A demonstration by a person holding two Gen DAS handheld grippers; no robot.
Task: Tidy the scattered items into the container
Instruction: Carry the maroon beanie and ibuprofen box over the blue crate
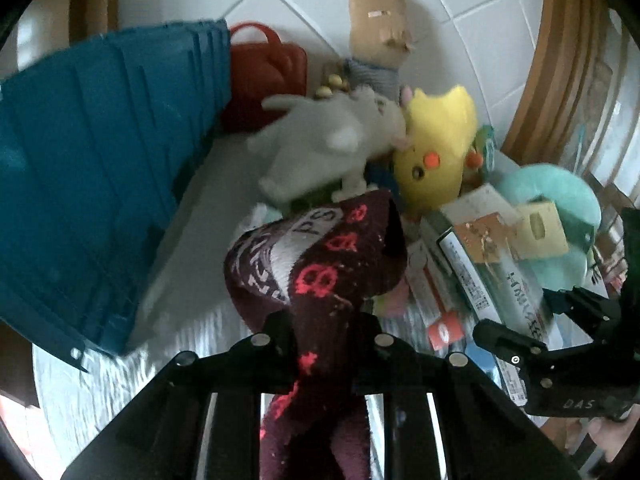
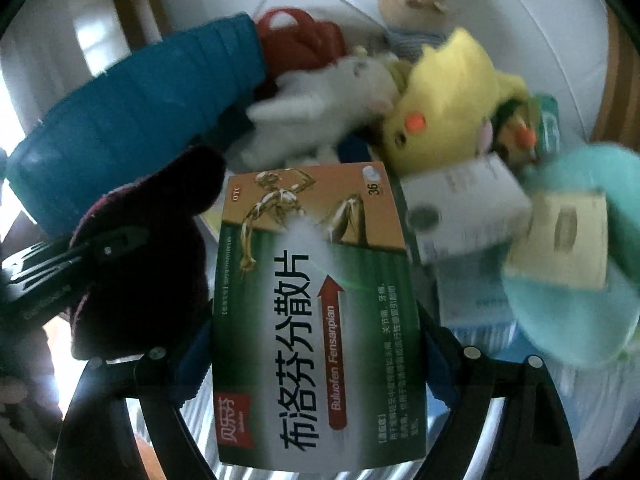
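My left gripper is shut on a dark maroon sock with red letters, held above the floor beside the blue container, which stands tilted at the left. My right gripper is shut on a green and orange medicine box, held flat between its jaws. The right gripper and its box also show in the left wrist view at the lower right. The sock shows dark at the left of the right wrist view. The blue container shows there too.
A pile lies ahead: a grey plush, a yellow plush, a tan doll, a red bag, a teal cushion, several boxes. White tiled floor lies beyond, wooden furniture at right.
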